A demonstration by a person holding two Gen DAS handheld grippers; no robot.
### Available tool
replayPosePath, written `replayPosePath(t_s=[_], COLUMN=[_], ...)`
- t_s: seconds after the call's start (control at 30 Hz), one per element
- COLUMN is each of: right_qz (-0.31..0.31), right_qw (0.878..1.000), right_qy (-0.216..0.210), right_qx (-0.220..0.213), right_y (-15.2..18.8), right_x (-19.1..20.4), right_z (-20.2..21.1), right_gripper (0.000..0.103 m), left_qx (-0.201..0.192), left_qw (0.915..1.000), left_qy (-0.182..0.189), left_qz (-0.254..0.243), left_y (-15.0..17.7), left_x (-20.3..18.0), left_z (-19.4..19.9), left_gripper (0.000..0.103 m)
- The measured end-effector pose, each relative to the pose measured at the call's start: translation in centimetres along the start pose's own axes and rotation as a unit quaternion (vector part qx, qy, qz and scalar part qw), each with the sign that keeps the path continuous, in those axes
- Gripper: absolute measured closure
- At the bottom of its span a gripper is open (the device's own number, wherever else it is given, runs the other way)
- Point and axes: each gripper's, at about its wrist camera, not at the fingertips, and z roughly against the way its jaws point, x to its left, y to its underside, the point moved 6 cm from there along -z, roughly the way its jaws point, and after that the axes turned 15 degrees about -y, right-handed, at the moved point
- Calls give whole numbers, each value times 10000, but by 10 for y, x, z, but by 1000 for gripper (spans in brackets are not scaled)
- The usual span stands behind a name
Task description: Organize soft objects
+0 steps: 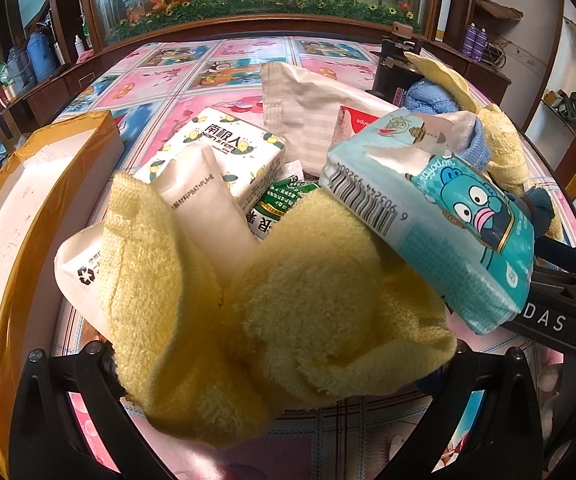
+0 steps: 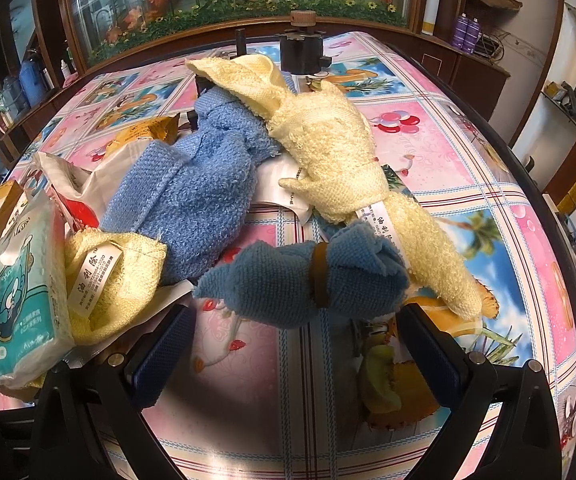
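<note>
Left hand-held gripper (image 1: pixel 284 376) clamped on yellow towel (image 1: pixel 288 312); right hand-held gripper (image 2: pixel 296 344) apart near banded blue cloth (image 2: pixel 288 280) on desk (image 2: pixel 468 168).

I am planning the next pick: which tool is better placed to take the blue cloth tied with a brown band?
The right tool: its open fingers face the banded blue cloth directly.
</note>
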Motion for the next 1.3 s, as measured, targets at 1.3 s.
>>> replayPosePath(t_s=[1.3], right_qz=[1681], right_qw=[9709], right_qy=[-1703], right_qx=[-129], right_y=[-9], right_x=[115], right_z=[50], right_gripper=[8], left_qx=[-611], left_qw=[9916], left_qy=[1142], left_qz=[-4], left_y=[32], left_x=[103], left_z=[83], left_gripper=[23])
